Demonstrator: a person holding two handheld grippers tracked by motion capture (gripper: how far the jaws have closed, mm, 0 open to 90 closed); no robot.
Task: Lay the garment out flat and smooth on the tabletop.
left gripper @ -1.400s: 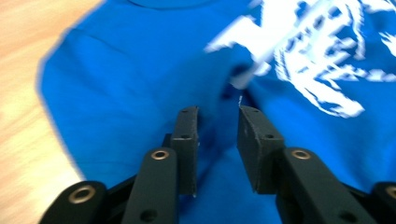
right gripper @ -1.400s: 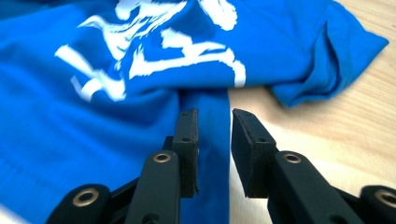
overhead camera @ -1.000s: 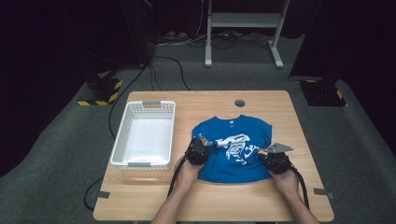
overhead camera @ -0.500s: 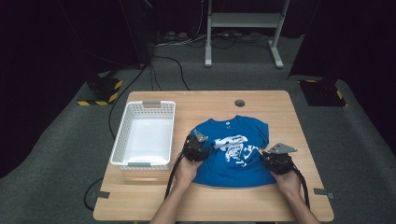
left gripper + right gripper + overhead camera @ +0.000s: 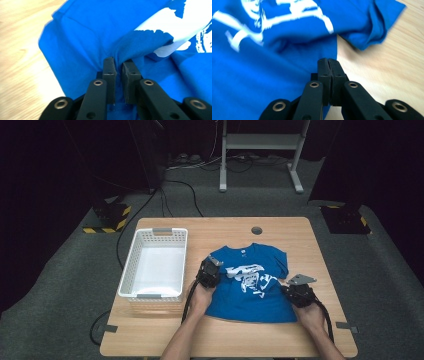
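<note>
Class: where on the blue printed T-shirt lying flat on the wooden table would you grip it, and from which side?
Grip the blue T-shirt at its two side edges, coming in from the near side as both grippers do: flat cloth offers only thin edges and folds to pinch.

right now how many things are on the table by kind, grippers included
shirt: 1
basket: 1
grippers: 2, left gripper and right gripper, each shut on the shirt's side edge
total: 4
</note>
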